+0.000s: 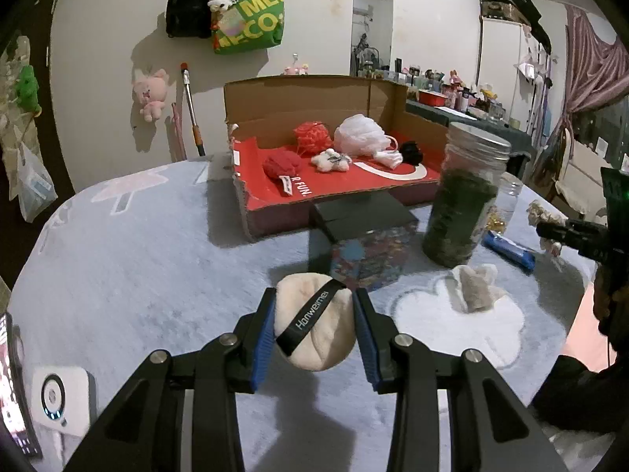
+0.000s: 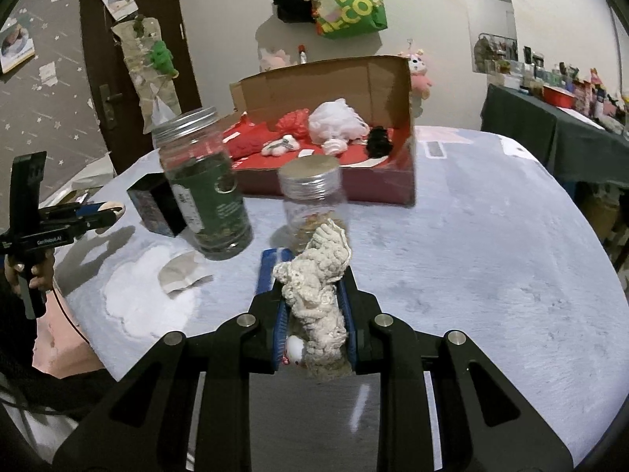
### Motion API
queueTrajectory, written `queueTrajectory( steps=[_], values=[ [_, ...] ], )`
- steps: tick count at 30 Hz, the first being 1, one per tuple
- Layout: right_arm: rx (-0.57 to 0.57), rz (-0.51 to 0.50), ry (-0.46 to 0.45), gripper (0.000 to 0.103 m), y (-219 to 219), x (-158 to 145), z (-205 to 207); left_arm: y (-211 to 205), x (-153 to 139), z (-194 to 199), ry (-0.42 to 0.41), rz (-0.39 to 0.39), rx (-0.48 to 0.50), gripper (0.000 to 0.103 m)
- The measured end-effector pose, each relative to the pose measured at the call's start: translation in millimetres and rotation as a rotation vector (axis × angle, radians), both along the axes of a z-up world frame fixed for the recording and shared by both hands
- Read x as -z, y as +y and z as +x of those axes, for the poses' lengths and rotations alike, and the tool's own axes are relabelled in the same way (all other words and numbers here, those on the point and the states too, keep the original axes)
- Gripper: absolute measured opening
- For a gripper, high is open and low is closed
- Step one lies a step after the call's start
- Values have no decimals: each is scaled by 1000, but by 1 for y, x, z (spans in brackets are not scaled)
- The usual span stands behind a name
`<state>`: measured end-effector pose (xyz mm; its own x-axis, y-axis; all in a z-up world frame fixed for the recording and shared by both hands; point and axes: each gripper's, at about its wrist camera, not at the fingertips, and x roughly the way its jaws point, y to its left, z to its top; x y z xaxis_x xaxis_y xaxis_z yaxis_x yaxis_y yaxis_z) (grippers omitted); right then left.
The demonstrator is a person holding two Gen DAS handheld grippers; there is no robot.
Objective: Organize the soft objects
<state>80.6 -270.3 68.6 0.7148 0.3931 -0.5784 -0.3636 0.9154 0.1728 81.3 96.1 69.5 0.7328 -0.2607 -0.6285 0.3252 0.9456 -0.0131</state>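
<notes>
1. The left gripper (image 1: 314, 326) is clamped on a cream powder puff (image 1: 314, 326) with a black strap across it; the blue pads press its two sides and it is held above the pale blue tablecloth (image 1: 137, 275).
2. The right gripper (image 2: 314, 314) is squeezed tight on a cream crocheted toy (image 2: 318, 287), which sticks up past the fingertips.
3. Just beyond the left gripper stands a small patterned box (image 1: 369, 251); to its right is a tall jar of green contents (image 1: 460, 204) with a metal lid.
4. A crumpled white cloth (image 1: 475, 283) lies near that jar, on the right.
5. Farther off, the open cardboard box (image 1: 314, 102) holds a red pouf (image 1: 312, 135), a white mesh pouf (image 1: 361, 135), a red soft piece (image 1: 281, 165), a small white plush (image 1: 330, 160) and a black item (image 1: 412, 152).
6. Ahead of the right gripper stands a smaller clear jar (image 2: 314, 200).
</notes>
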Motion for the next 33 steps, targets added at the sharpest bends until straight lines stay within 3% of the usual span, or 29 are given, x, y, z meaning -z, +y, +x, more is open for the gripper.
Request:
queueTrajectory(
  steps=[22,33],
  values=[
    [-152,-79,38,22,-20,-17,73,22,-13,64,31,-15,87,40],
    [-245,0,58,22,-20,-42,117,6,-40,105,43,-49,147,40]
  ],
)
